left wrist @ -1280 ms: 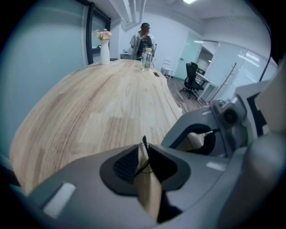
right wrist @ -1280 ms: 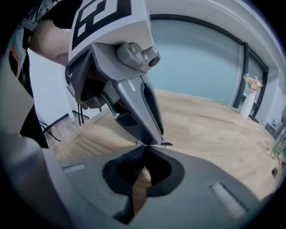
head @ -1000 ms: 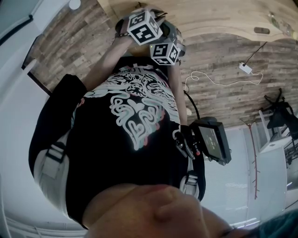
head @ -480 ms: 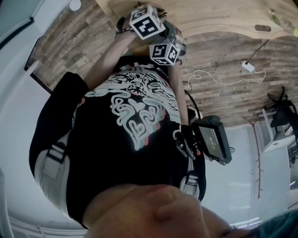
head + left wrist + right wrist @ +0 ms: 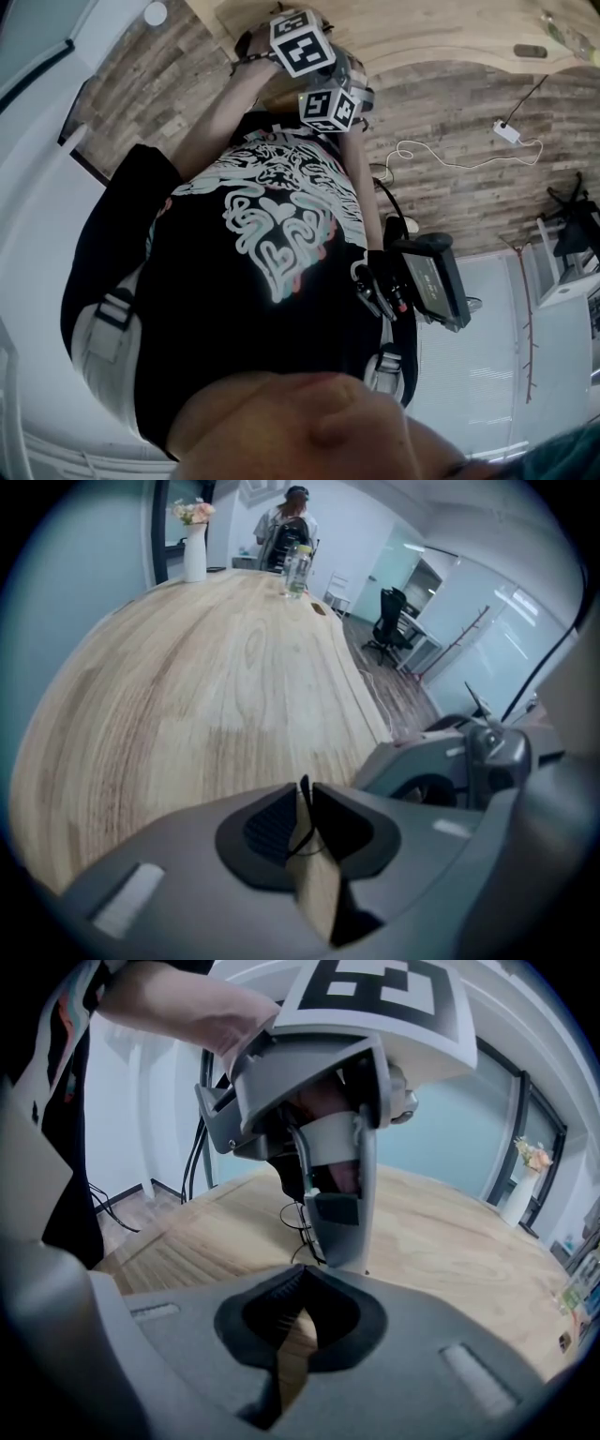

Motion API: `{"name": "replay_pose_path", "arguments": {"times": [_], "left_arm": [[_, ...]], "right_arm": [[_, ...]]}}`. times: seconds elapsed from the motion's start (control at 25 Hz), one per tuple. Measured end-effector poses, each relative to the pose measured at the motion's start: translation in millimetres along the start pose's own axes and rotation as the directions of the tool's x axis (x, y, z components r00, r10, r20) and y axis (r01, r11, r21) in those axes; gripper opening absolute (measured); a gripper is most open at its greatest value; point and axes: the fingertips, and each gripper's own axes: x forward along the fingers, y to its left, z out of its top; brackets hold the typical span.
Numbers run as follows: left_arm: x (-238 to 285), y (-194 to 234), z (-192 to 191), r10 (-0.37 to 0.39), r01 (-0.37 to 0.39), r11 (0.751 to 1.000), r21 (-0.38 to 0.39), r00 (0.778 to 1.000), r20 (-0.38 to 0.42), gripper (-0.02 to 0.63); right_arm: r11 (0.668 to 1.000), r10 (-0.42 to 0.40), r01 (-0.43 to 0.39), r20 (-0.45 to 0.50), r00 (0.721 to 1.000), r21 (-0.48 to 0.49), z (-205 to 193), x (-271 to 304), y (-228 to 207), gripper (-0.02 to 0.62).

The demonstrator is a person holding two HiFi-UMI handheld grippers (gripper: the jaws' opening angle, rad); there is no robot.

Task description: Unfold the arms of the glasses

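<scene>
The glasses (image 5: 296,1215) are a thin black wire frame, hanging just above the wooden table (image 5: 441,1241). My left gripper (image 5: 316,1241) points down over the table edge and is shut on them. In the left gripper view a black sliver of the glasses (image 5: 303,786) sticks up between the pressed jaws of that gripper (image 5: 305,795). My right gripper (image 5: 302,1277) sits close below and in front of the left one, shut, with nothing seen between its jaws. In the head view, the left gripper's marker cube (image 5: 302,42) and the right gripper's cube (image 5: 330,110) sit together at the table edge (image 5: 422,28).
A white vase with flowers (image 5: 194,546), a clear bottle (image 5: 298,569) and a person (image 5: 289,532) are at the table's far end. An office chair (image 5: 389,625) stands to the right. A black device (image 5: 431,281) hangs at my waist; a cable and white adapter (image 5: 511,131) lie on the floor.
In the head view, both marker cubes have drifted slightly up and to the right. The two grippers stay close together, and the left grip on the glasses has not changed.
</scene>
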Motion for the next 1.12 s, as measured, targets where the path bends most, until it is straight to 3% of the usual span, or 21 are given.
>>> {"name": "replay_pose_path", "arguments": {"times": [0.44, 0.56, 0.88, 1.04, 1.12], "left_arm": [[-20.8, 9.8, -12.5, 0.046, -0.046, 0.999, 0.002, 0.998, -0.047, 0.021], [-16.4, 5.4, -12.1, 0.015, -0.015, 0.999, -0.029, 1.000, -0.024, 0.017], [-6.6, 2.7, 10.8, -0.057, 0.058, 0.998, -0.023, 0.996, 0.068, 0.015], [-29.8, 6.3, 21.8, -0.051, 0.054, 0.998, -0.020, 0.990, 0.129, 0.015], [-50.9, -3.5, 8.0, -0.056, 0.060, 0.998, -0.018, 0.984, 0.172, 0.015]], "right_arm": [[0.998, 0.055, -0.055, 0.008, 0.998, 0.039, 12.8, -0.4, 17.7, 0.000], [0.998, 0.047, -0.047, -0.004, 0.999, 0.049, 12.1, 1.2, 15.3, 0.000], [0.994, 0.068, -0.066, -0.022, 0.997, 0.084, -8.1, 11.0, -16.2, 0.000], [0.994, 0.059, -0.056, -0.030, 0.998, 0.094, -14.4, 11.8, -26.9, 0.000], [0.996, 0.048, -0.045, -0.027, 0.999, 0.079, -5.5, 7.8, -11.5, 0.000]]}}
